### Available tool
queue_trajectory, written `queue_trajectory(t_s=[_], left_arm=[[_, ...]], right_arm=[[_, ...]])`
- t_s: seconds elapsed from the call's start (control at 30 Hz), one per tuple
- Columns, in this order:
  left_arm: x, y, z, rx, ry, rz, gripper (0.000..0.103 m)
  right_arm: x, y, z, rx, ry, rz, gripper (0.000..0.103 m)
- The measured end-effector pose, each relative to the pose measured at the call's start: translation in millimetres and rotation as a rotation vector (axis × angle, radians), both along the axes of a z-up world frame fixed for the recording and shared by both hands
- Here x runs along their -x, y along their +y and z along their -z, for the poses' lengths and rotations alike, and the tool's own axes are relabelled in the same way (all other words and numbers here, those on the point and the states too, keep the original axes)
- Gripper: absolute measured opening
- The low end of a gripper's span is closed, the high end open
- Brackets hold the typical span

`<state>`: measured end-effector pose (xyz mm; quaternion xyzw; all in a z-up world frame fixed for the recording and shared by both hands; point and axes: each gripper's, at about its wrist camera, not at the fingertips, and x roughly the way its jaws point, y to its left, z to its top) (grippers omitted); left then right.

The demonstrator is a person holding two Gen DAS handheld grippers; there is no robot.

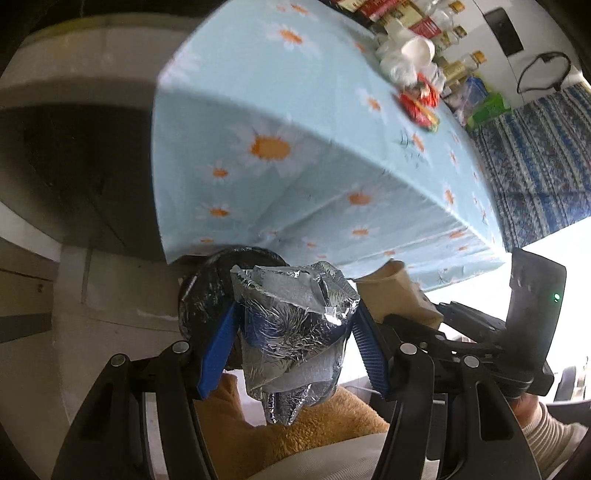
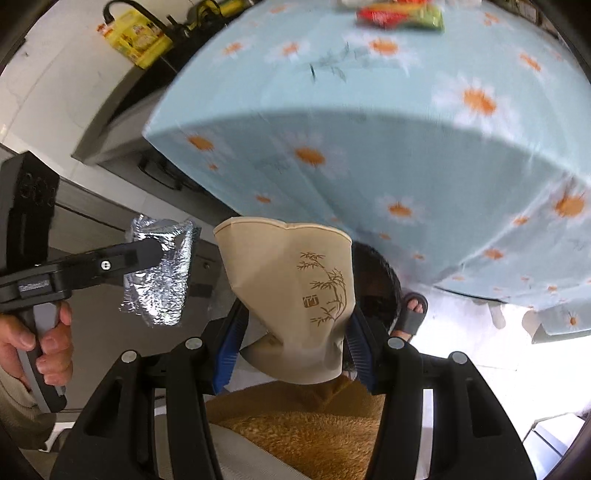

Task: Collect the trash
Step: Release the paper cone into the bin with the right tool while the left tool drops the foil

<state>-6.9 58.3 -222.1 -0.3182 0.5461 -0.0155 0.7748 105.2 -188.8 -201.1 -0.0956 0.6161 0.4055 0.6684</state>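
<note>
My left gripper [image 1: 293,339] is shut on a crumpled silver foil wrapper [image 1: 295,332], held below the table's edge over a black bin [image 1: 207,295]. The wrapper also shows in the right wrist view [image 2: 162,273]. My right gripper [image 2: 291,343] is shut on a crushed beige paper cup [image 2: 295,295] with a bamboo print; the cup also shows in the left wrist view [image 1: 399,291]. More trash lies on the table: a red snack wrapper [image 1: 419,101], also seen in the right wrist view [image 2: 399,14], and white cups and clear plastic [image 1: 402,55].
The table carries a light blue daisy tablecloth [image 1: 295,147] that hangs down ahead of both grippers. Bottles and packets [image 1: 454,48] line its far edge. A blue patterned bed [image 1: 535,166] is at the right. A sandalled foot [image 2: 413,310] stands under the table.
</note>
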Motion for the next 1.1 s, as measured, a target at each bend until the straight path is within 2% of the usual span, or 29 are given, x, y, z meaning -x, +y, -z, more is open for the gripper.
queue_trajectory(t_s=[0.3,0.47,0.53,0.57,0.6,0.63,1.1], left_arm=[[-2,-11,43,0.011,0.075,0.037,0.06],[-4,-12,58,-0.002,0.115,0.043,0.06],[-6,-14,61,-0.003,0.126,0.053,0.063],[-7,-15,62,-0.011,0.137,0.057,0.066],[-7,-15,64,-0.023,0.148,0.055,0.073],[-8,-15,63,-0.03,0.157,0.053,0.077],[-13,-6,53,-0.038,0.147,0.02,0.077]], right_arm=[[3,4,48,0.055,0.061,0.015,0.053],[1,5,61,0.063,0.108,0.038,0.053],[-1,5,62,0.064,0.109,0.044,0.054],[-1,5,63,0.063,0.112,0.046,0.062],[-1,3,64,0.061,0.117,0.049,0.067],[-1,2,65,0.061,0.117,0.057,0.068],[-11,-10,50,0.042,0.094,0.083,0.068]])
